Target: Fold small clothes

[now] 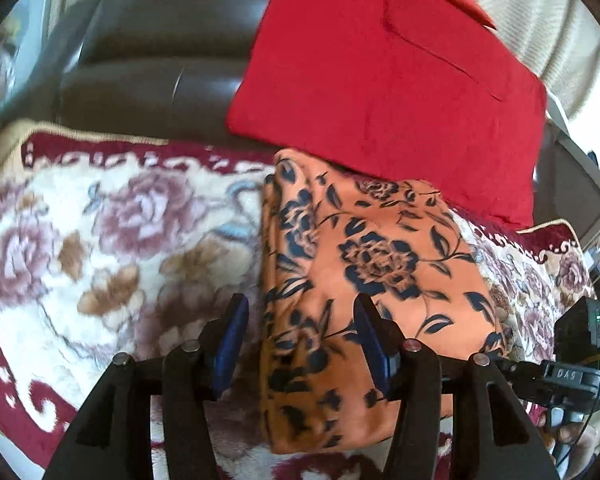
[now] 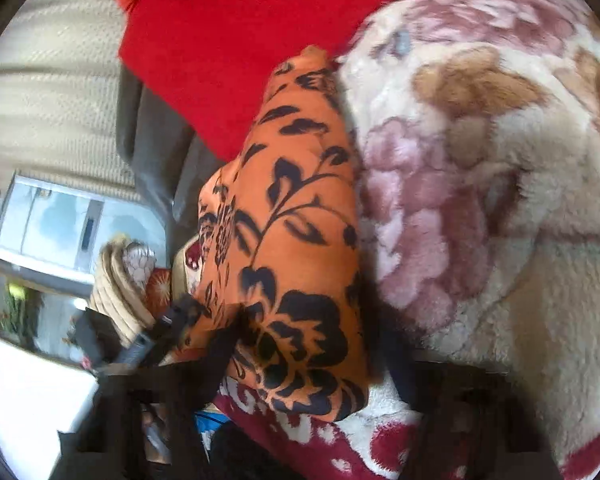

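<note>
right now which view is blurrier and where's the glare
Right wrist view: heavier motion blur, the right gripper smeared dark over the orange floral cloth; blown-out white at lower left. Left wrist view: sharper, left gripper crisp, mild smear on the red garment.

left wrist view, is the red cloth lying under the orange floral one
No, the red cloth overlaps the far edge of the orange floral cloth, lying on top of it.

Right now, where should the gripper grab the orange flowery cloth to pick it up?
Probably at the near end of the orange flowery cloth, coming in from the camera side. It lies folded in a long strip on the fluffy blanket, so that end offers a thick stacked edge. The far end is tucked under the red cloth, so it is harder to reach.
</note>
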### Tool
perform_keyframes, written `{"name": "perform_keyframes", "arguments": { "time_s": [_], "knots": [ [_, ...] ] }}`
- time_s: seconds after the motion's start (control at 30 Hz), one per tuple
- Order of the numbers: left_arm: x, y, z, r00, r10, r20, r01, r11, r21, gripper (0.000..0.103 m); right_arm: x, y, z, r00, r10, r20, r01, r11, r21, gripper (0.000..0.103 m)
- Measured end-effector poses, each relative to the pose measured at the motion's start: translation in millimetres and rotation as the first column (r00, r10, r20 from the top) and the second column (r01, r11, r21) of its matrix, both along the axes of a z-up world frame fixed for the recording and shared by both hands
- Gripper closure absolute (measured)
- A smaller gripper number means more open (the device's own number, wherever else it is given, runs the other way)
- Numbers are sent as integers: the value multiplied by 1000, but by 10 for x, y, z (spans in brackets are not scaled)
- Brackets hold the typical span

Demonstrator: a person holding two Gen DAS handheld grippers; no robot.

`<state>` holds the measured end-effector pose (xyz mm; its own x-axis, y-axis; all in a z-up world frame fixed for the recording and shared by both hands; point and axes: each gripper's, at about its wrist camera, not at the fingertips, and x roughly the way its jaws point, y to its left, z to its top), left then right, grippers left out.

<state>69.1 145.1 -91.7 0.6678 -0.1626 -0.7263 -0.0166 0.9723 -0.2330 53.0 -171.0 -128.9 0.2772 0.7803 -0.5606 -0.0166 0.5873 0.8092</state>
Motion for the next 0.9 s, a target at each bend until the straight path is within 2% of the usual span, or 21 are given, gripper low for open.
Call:
{"name": "perform_keyframes", "arguments": {
  "time_s": [0.07,0.1,0.13,0.2,0.23,0.3,0.37,0.4,0.5,0.57,0.6,0.63,0.67,0.77,0.8,0.87,0.9],
  "knots": [
    [48,-62,-135,999,7,-45,-5,999,44,45,-35,37,29,1000,6,16,-5,998,-61,72],
    [140,-79,-335,993,7,-122,1,998,66,45,-59,48,49,1000,10,26,-8,996,-84,72],
    [185,-64,-524,985,7,-173,3,998,56,43,-89,61,76,999,20,38,-15,994,-108,71],
    [120,-26,-569,993,9,-119,-4,999,43,42,-127,56,115,998,46,52,-40,994,-106,64],
    [108,-25,-569,993,5,-116,0,999,49,42,-122,28,130,998,52,46,-48,995,-89,44],
    [117,-9,-582,993,-1,-120,6,999,44,42,-83,-86,191,998,17,64,-13,998,-64,17],
    [101,7,-568,992,-8,-124,12,999,32,42,-8,-180,293,992,-42,117,48,998,-44,17],
    [98,12,-563,992,-9,-123,13,999,29,42,110,-151,322,993,-36,115,41,998,-39,17],
    [114,31,-571,993,-6,-116,10,999,32,42,515,61,217,998,5,56,-5,1000,0,17],
    [128,33,-595,993,-2,-114,6,1000,31,41,737,226,70,999,30,17,-29,999,-27,30],
    [107,26,-569,994,-4,-113,7,1000,29,41,782,290,43,999,40,15,-40,998,-45,54],
    [106,32,-572,994,-5,-112,9,1000,29,41,779,336,74,998,54,30,-51,995,-87,61],
    [105,33,-573,994,-9,-111,12,999,30,41,727,373,155,995,65,70,-55,989,-140,62],
    [104,27,-576,994,-9,-107,12,999,34,40,578,384,164,992,72,108,-47,975,-218,62],
    [96,27,-573,994,-9,-105,13,999,33,40,588,380,128,992,71,103,-47,975,-216,56],
    [88,36,-576,994,-13,-105,16,1000,25,40,664,334,99,996,56,70,-45,988,-149,47],
    [90,41,-578,994,-16,-107,18,1000,21,40,709,300,136,997,37,72,-27,991,-128,38]
  ]
}}
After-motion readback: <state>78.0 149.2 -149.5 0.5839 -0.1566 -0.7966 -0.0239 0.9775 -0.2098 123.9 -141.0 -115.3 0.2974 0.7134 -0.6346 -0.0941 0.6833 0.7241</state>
